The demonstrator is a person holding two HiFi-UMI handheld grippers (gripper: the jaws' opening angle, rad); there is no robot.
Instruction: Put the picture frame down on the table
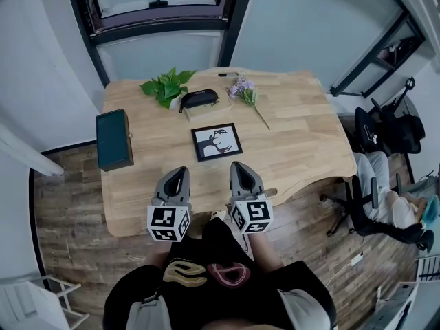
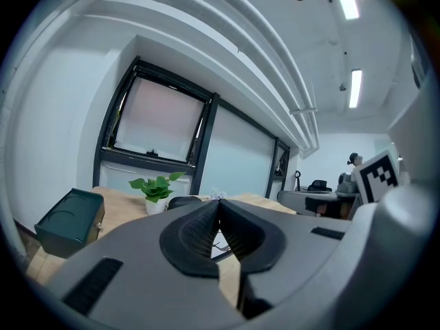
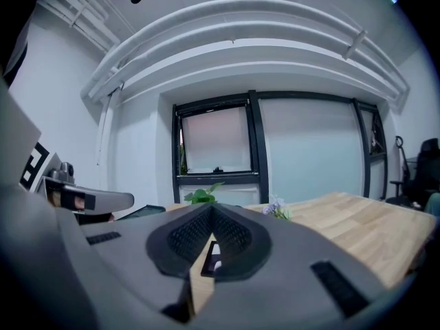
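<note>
Flat on desk (image 1: pixel 302 136), frame (image 1: pixel 216 141): probably light, stiff, glass-fronted, fragile; best pinched at rim. Pressed together, empty: left gripper (image 1: pixel 180 172), right gripper (image 1: pixel 238 166).

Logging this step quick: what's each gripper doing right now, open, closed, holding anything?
Left gripper: closed, holding nothing.
Right gripper: closed, holding nothing.
The picture frame lies on the table, apart from both.

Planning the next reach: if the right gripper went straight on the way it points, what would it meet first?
Likely the picture frame, lying flat just ahead of the right gripper; height is unclear, so it might pass above.
</note>
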